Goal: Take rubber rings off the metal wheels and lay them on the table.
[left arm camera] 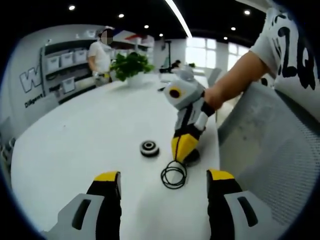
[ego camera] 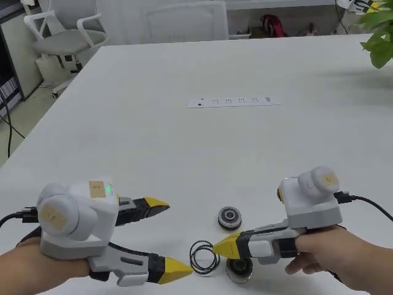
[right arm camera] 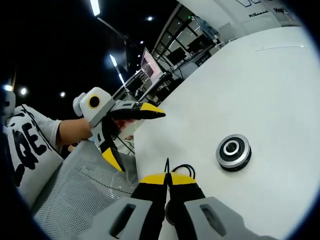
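Head view: the right gripper has its jaws pressed together, with a thin black strand of the rubber rings apparently caught at the tips. The rest of the loops lie on the table just beside it. The left gripper hovers with its jaws spread wide, holding nothing.

Hazards:
- One metal wheel sits directly under the right gripper, close to the near table edge. If a ring is stretched and then let go, it could flick the wheel or slide it off the edge.
- Nothing braces this wheel. The smooth white top probably gives little grip, so any pull may drag the wheel rather than free a ring.
- The loose loops overlap. Lifting one may snag the others.
- The second metal wheel lies flat farther in, apart from both grippers. It seems at lower risk.

Surroundings: the table is broad and matte white, with a power strip at its centre, a plant at the far corner and an office chair beyond. The room is an open office with ceiling lights.
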{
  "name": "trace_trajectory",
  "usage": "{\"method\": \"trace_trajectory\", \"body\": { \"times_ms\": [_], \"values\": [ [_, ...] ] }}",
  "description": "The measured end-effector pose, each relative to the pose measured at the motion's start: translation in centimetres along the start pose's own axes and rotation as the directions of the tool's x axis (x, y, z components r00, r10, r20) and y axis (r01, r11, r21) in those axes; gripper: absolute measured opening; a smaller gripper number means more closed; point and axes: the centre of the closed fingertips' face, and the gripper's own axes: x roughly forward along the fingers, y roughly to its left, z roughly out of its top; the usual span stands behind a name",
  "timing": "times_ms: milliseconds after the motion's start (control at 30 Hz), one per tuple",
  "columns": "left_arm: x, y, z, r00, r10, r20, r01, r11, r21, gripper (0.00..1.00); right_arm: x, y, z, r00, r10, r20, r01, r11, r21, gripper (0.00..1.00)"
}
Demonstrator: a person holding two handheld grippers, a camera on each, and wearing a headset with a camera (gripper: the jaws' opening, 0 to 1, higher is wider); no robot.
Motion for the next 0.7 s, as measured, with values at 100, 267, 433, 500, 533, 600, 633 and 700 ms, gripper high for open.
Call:
{"method": "trace_trajectory", "body": {
  "times_ms": [100, 267, 433, 500, 533, 600, 633, 700],
  "values": [
    [0.01, -0.05, -0.21, 1.0, -0.002, -0.005, 0.002, 1.0, 0.002, 0.71, 0.1, -0.1, -0.09, 1.0, -0.003, -0.003, 0.003, 1.0, 0.0, 0.0],
    [0.08, -0.25, -0.44, 0.9998, -0.011, -0.016, 0.011, 1.0, 0.007, 0.71, 0.22, -0.06, -0.42, 0.9998, -0.002, -0.017, 0.002, 1.0, 0.0, 0.0],
    [0.13, -0.45, -0.53, 0.9997, -0.016, -0.021, 0.016, 1.0, 0.01, 0.71, 0.29, -0.23, -0.64, 0.9996, -0.011, -0.024, 0.011, 1.0, -0.011, 0.0],
    [0.13, -0.49, -0.62, 0.9996, -0.017, -0.024, 0.018, 1.0, 0.012, 0.71, 0.31, -0.27, -0.51, 0.9996, -0.017, -0.021, 0.016, 1.0, -0.021, 0.0],
    [0.13, -0.5, -0.64, 0.9995, -0.018, -0.025, 0.018, 1.0, 0.013, 0.71, 0.3, -0.21, -0.41, 0.9997, -0.018, -0.017, 0.018, 1.0, -0.022, 0.0],
    [0.12, -0.58, -0.75, 0.9994, -0.019, -0.03, 0.02, 1.0, 0.015, 0.7, 0.31, -0.25, -0.26, 0.9997, -0.021, -0.012, 0.021, 0.999, -0.026, 0.0],
    [0.12, -0.61, -0.8, 0.9993, -0.02, -0.032, 0.021, 1.0, 0.016, 0.7, 0.32, -0.28, -0.19, 0.9997, -0.023, -0.011, 0.023, 0.999, -0.029, 0.0],
    [0.1, -0.69, -0.94, 0.999, -0.023, -0.038, 0.024, 1.0, 0.019, 0.7, 0.36, -0.32, -0.26, 0.9995, -0.028, -0.015, 0.027, 0.999, -0.04, 0.0]
  ]
}}
